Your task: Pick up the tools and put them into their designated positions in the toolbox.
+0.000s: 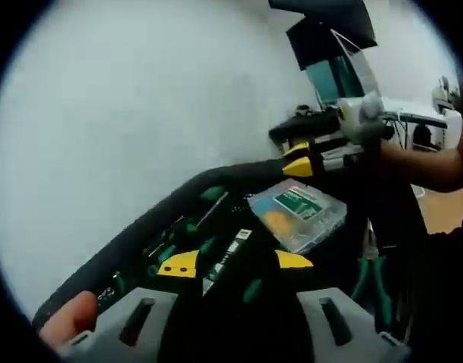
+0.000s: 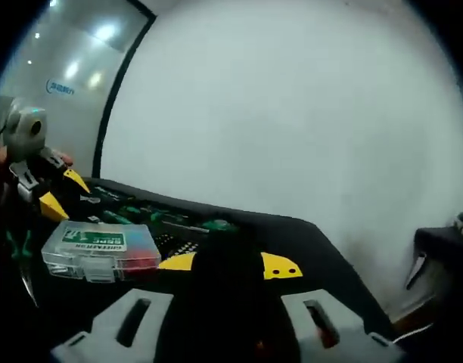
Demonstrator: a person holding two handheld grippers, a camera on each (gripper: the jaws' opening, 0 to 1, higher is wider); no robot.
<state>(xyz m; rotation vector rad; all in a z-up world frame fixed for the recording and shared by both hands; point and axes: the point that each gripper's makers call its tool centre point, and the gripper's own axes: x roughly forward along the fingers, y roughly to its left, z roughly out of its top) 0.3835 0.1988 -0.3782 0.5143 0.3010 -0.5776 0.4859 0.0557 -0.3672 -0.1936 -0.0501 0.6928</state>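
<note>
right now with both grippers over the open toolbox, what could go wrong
The clear plastic parts box lies loose on top of the toolbox rather than in a slot, so a nudge from either gripper could slide it off or onto the green-handled tools. The other gripper hangs close beside that box, so the two grippers could collide. The interior is dark and blurred, so the right slot may be misjudged.

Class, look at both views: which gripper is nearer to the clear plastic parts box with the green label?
Left, seemingly. The clear plastic parts box with the green label lies close ahead of the left gripper; from the right gripper it sits off to the left, slightly farther.
</note>
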